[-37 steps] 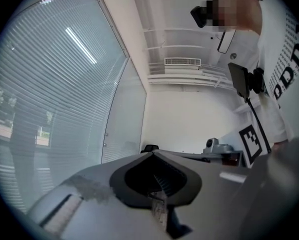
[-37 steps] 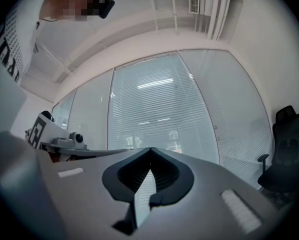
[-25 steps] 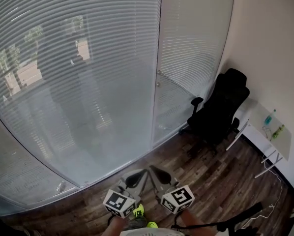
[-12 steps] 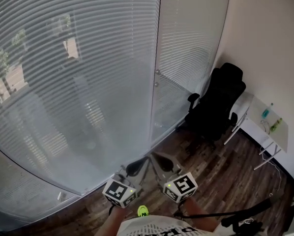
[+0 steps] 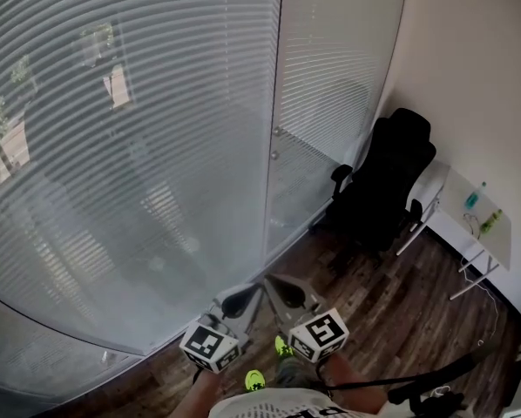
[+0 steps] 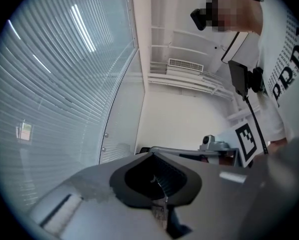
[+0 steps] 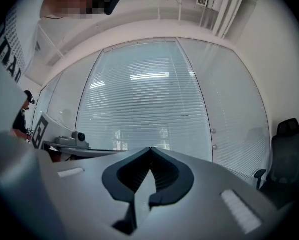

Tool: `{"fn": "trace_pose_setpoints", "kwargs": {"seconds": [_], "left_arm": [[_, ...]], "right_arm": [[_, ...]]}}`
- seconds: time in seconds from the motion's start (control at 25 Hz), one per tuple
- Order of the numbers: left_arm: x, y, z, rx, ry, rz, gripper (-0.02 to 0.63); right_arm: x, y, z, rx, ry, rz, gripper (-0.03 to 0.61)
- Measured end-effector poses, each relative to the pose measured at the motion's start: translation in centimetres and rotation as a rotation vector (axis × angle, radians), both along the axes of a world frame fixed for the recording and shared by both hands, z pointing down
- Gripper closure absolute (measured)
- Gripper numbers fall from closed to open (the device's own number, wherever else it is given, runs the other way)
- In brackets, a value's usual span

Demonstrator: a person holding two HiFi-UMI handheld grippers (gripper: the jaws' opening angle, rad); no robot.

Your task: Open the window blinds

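We are holding the left tool and the right tool side by side at the bottom centre of the head view. Each has its jaws pressed together on nothing. The window blinds are filling the left and upper centre of that frame, slats lowered and nearly closed, well apart from both tools.

We are judging the main risk to be the missing control. No cord or wand is showing in any view, so we may be reaching toward the wrong spot. The slats also seem to be sitting behind glass, so a tool pushed forward with its jaws together could be knocking the pane rather than catching anything. The black chair at centre right is crowding the narrower panel and could be getting in our way there.

Only the head view is showing the wooden floor, the chair's base and the white tabletop with two bottles. The right gripper view is facing the blinds squarely, with two small knobs at its right. The left gripper view is giving us the ceiling vent at upper centre instead.
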State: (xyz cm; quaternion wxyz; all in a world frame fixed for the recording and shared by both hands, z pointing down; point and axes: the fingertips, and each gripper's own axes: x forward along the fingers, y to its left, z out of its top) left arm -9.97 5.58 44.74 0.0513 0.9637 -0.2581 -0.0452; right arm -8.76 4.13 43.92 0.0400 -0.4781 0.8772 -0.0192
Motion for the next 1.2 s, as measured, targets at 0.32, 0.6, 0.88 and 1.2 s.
{"fn": "trace_pose_setpoints", "kwargs": {"seconds": [0.32, 0.6, 0.88, 1.2], "left_arm": [[3.3, -5.9, -3.6, -0.013, -0.023, -0.054, 0.621], [8.1, -12.9, -3.3, 0.002, -0.025, -0.111, 0.621], [12.1, -17.3, -2.3, -0.003, -0.039, -0.167, 0.621], [14.7, -18.8, 0.4, -0.050, -0.068, -0.177, 0.621]], "right_arm": [[3.2, -6.0, -3.6, 0.007, -0.030, -0.066, 0.577], [7.8, -13.0, -3.4, 0.025, -0.026, -0.126, 0.577], [11.8, -17.4, -2.3, 0.022, -0.017, -0.174, 0.577], [14.5, -18.9, 0.0, -0.016, -0.042, -0.177, 0.577]]}}
